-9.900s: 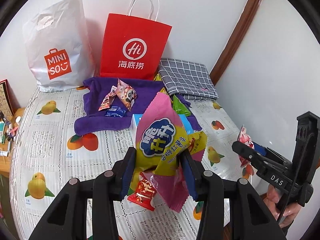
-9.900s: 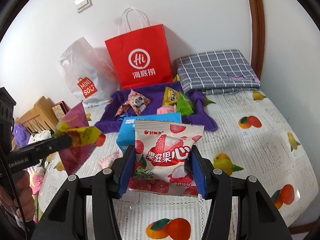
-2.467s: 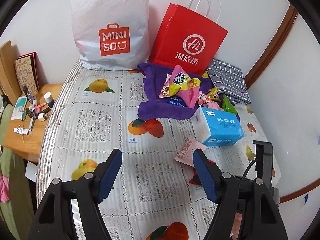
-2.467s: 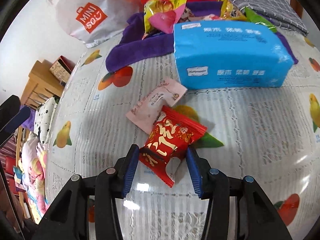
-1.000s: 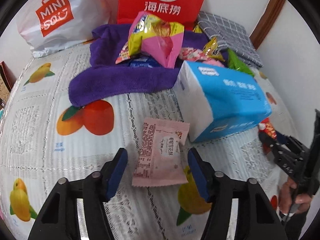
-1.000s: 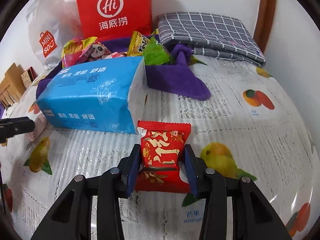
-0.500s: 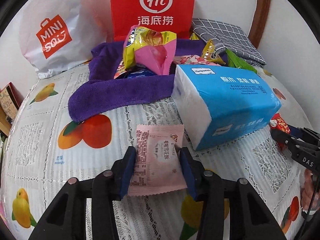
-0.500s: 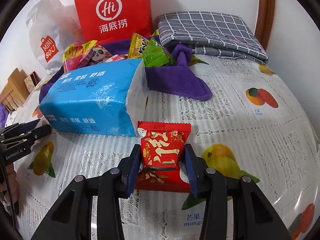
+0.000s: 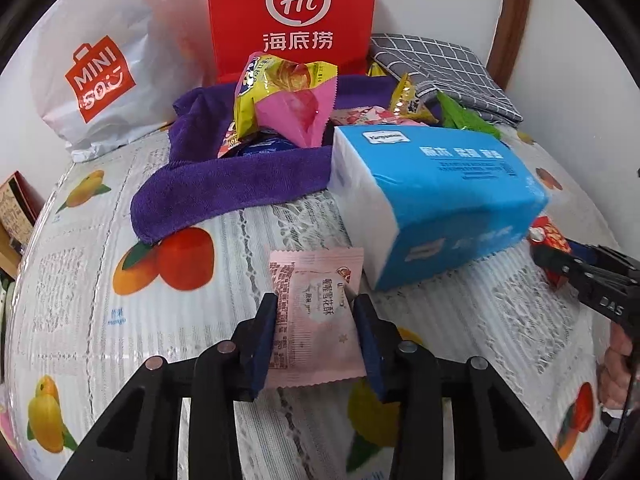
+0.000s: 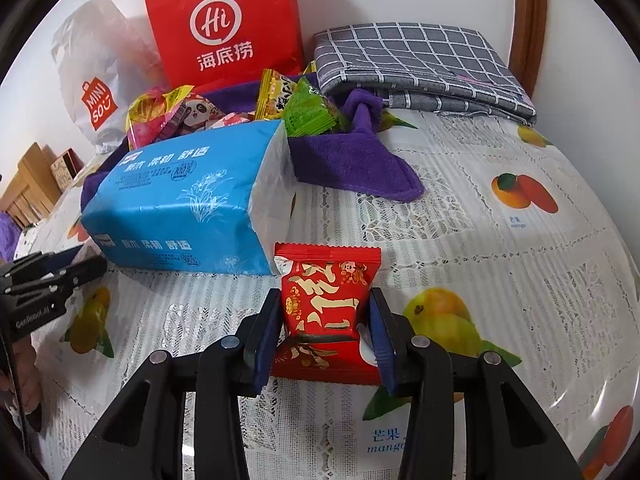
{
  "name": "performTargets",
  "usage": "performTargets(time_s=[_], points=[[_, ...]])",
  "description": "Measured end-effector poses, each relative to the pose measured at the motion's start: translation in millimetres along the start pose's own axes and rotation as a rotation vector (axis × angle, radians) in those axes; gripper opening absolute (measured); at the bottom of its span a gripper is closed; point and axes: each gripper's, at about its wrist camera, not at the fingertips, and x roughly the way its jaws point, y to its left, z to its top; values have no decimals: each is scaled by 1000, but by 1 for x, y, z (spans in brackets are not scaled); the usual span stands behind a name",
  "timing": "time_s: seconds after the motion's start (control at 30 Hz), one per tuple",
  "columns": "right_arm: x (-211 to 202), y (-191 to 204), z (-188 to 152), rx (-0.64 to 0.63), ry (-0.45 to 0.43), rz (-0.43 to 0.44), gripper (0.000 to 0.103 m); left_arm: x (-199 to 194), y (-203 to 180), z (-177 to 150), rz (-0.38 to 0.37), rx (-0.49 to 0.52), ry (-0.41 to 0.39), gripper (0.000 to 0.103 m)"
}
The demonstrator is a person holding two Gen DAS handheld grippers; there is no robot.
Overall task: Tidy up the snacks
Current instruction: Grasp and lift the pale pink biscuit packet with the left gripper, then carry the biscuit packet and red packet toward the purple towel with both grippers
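The left gripper [image 9: 316,320] is clamped on a pink snack packet [image 9: 316,316], whose long axis runs straight ahead along the fingers, its crimped far end pointing toward the purple towel [image 9: 240,184]. The right gripper [image 10: 326,326] pinches a red snack packet [image 10: 330,304], also lengthwise between the pads, top seam pointing forward. A blue tissue pack [image 10: 188,208] lies just ahead and to its left, on the fruit-print tablecloth [image 10: 500,280].

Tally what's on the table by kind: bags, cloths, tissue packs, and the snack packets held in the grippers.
Bags: 2, red paper bag and white plastic bag
Cloths: 2, purple towel and grey checked cloth
Tissue packs: 1
Held packets: 2, pink and red
Total: 7
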Motion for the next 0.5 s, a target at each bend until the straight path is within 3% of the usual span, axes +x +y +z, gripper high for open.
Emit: performTargets(time_s=[0.33,0.5], points=[[-7,9,-3,-50,6,-10,41,-43,-2,-8,-58,-35,-34,36],[-41,27,-3,-93,-32,26,41,-58,-9,-5,-82,-50,-44,36]])
